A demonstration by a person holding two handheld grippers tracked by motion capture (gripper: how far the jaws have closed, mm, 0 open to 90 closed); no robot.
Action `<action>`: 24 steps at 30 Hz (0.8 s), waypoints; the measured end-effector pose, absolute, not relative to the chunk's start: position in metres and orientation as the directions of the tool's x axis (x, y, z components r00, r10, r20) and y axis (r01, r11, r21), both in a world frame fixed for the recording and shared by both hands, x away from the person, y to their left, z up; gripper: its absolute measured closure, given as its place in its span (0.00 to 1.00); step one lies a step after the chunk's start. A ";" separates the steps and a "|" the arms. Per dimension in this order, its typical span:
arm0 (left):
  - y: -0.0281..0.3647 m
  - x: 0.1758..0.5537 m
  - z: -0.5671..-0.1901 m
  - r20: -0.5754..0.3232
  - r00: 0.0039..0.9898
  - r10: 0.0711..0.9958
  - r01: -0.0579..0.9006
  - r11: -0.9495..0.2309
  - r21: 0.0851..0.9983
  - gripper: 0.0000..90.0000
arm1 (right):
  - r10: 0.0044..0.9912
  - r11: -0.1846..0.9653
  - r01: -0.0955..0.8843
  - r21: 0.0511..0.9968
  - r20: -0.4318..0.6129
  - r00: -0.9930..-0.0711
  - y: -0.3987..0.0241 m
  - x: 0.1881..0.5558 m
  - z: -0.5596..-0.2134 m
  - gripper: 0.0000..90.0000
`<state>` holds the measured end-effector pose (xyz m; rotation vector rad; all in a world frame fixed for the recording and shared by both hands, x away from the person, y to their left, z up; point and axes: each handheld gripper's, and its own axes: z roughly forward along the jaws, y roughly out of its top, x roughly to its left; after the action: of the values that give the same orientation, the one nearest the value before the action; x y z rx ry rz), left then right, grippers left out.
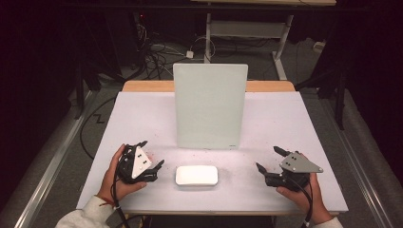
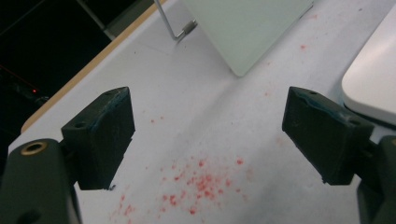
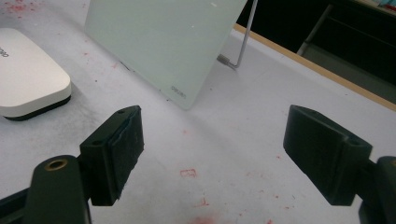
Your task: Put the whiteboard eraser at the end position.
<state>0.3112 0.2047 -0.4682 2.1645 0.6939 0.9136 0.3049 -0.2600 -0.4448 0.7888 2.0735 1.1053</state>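
Note:
A pale green board (image 1: 209, 105) stands upright near the table's middle, propped from behind by a thin metal stand (image 3: 245, 39). In front of it lies a flat white rounded block (image 1: 196, 175). To the block's left, a hand holds my left gripper (image 1: 153, 153) open with nothing between its jaws; its fingers (image 2: 100, 135) hover over red specks. The board's lower corner (image 2: 243, 32) and the white block's edge (image 2: 371, 81) lie ahead of them. On the block's right my right gripper (image 1: 269, 158) is held open and empty, facing the board (image 3: 163, 42) and the block (image 3: 28, 77).
The white table top (image 1: 285, 123) carries scattered red specks (image 2: 201, 182) around the left gripper and fainter red marks (image 3: 189, 172) by the right. A wooden edge (image 1: 147, 86) runs along the back. Cables (image 1: 157, 52) and a desk frame sit on the dark floor beyond.

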 end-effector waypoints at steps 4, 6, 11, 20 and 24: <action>0.214 0.305 -0.476 0.374 0.616 0.693 0.247 -0.621 0.744 0.18 | 0.753 0.468 0.207 0.859 -0.265 -0.602 -0.262 0.305 -0.447 0.23; 0.218 0.302 -0.480 0.354 0.625 0.696 0.260 -0.614 0.745 0.18 | 0.758 0.465 0.211 0.860 -0.263 -0.597 -0.264 0.305 -0.447 0.23; 0.221 0.296 -0.485 0.340 0.651 0.679 0.279 -0.630 0.724 0.18 | 0.763 0.460 0.213 0.862 -0.261 -0.591 -0.266 0.306 -0.447 0.23; 0.218 0.294 -0.484 0.341 0.659 0.671 0.264 -0.631 0.729 0.19 | 0.757 0.471 0.208 0.857 -0.272 -0.595 -0.265 0.304 -0.447 0.23; 0.219 0.294 -0.484 0.346 0.661 0.666 0.258 -0.634 0.729 0.19 | 0.754 0.476 0.204 0.855 -0.277 -0.596 -0.262 0.302 -0.446 0.23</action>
<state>0.2937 0.2190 -0.4841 2.2218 0.7112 0.8088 0.3024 -0.2624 -0.4458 0.7900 2.0694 1.0791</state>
